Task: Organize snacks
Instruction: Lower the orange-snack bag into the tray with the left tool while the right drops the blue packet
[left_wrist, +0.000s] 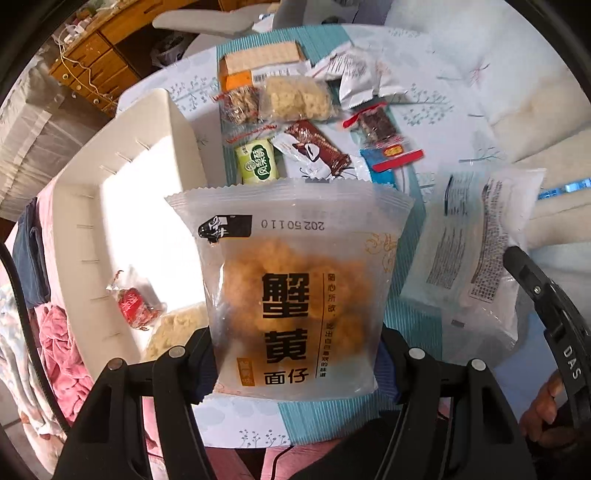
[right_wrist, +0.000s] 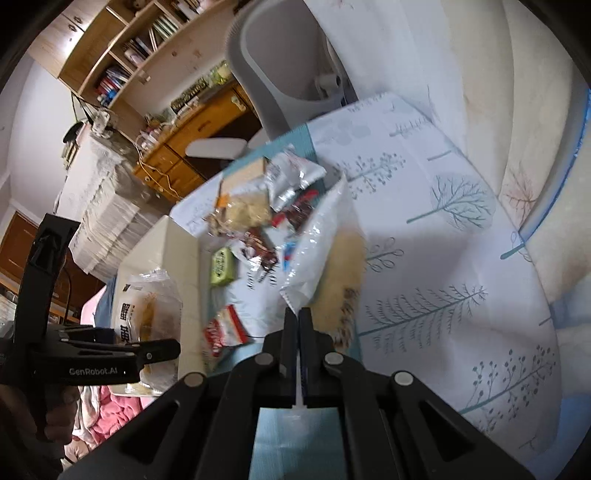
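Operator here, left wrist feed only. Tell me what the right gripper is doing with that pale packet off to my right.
Observer: The right gripper is shut on the pale packet, pinching its bottom edge, with the bag standing up from the jaws.
Operator: Report what is inside it; I only see printed text.
Observer: From the right wrist view, a yellowish crumbly snack shows through its clear side.
Operator: Now say where my crab-roe packet sits relative to the box.
Observer: The left gripper holds the crab-roe packet in front of the white box; whether it is over or inside the box is unclear.
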